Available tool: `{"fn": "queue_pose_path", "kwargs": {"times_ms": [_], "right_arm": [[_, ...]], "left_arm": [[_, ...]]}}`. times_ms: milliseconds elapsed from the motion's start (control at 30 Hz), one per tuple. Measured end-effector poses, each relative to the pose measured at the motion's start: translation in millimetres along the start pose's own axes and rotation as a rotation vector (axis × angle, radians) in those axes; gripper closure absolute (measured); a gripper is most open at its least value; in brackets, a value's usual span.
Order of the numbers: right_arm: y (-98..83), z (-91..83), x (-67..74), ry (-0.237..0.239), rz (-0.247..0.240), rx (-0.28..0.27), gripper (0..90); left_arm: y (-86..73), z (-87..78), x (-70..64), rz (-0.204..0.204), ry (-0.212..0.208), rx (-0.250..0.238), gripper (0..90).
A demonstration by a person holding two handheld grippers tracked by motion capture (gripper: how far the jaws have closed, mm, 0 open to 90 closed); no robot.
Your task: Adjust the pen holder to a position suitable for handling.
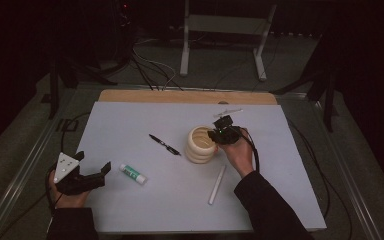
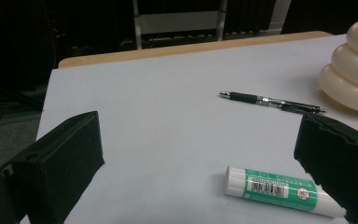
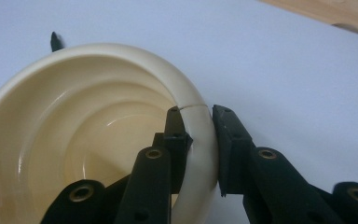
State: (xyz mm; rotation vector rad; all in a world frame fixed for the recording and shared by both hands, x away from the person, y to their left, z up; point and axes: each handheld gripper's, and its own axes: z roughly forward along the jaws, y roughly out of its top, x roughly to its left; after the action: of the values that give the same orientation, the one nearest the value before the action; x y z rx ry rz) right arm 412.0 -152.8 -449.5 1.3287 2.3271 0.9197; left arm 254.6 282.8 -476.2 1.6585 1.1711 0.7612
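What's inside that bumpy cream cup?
The cream cup looks empty: ridged walls and a shiny bottom show. The right gripper, clamped on its rim, hides part of the inside.

Dim room: white table [image 1: 130,210] with wooden far edge, grey carpet [image 1: 20,150], white metal frame [image 1: 225,30] behind, cables [image 1: 150,67].

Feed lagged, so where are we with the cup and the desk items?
Done: right gripper is clamped on the rim of the cream ribbed cup. In hand: cup handling. Left: black pen, green-labelled glue stick and white stick lie on the table; cup looks empty.
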Motion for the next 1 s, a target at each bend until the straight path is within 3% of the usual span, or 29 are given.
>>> {"fn": "queue_pose_path", "kwargs": {"times_ms": [400,467,500,533,633,667,767,900,1000], "right_arm": [[1.7,9.7,2.2,-0.005,-0.010,0.025,75.6],[1.8,10.8,2.0,0.016,-0.002,0.018,68.6],[1.8,10.8,3.2,0.014,-0.009,0.009,61.0],[1.8,10.8,3.2,0.014,-0.009,0.009,61.0],[1.8,8.5,3.3,0.037,-0.001,-0.015,50.0],[2.3,6.2,2.7,0.059,0.008,-0.032,40.6],[2.6,4.5,2.5,0.061,0.012,-0.039,37.5],[2.9,-5.2,1.6,0.076,0.029,-0.089,17.4],[2.6,-8.6,2.5,0.071,0.029,-0.104,13.7]], "left_arm": [[-0.2,0.1,0.3,-0.002,0.002,0.000,1.6],[-0.3,0.0,0.4,-0.003,0.003,-0.001,1.6],[-0.3,0.0,0.5,-0.004,0.002,0.000,1.6],[-0.3,0.0,0.6,-0.004,0.002,0.000,1.6],[-0.4,0.0,0.6,-0.003,0.002,0.000,1.6],[-0.4,0.0,0.6,-0.004,0.003,0.000,1.6],[-0.4,0.0,0.6,-0.004,0.003,0.000,1.6],[-0.4,0.3,0.4,-0.003,0.004,0.001,1.6],[-0.4,0.3,0.4,-0.002,0.006,0.001,1.6]]}}
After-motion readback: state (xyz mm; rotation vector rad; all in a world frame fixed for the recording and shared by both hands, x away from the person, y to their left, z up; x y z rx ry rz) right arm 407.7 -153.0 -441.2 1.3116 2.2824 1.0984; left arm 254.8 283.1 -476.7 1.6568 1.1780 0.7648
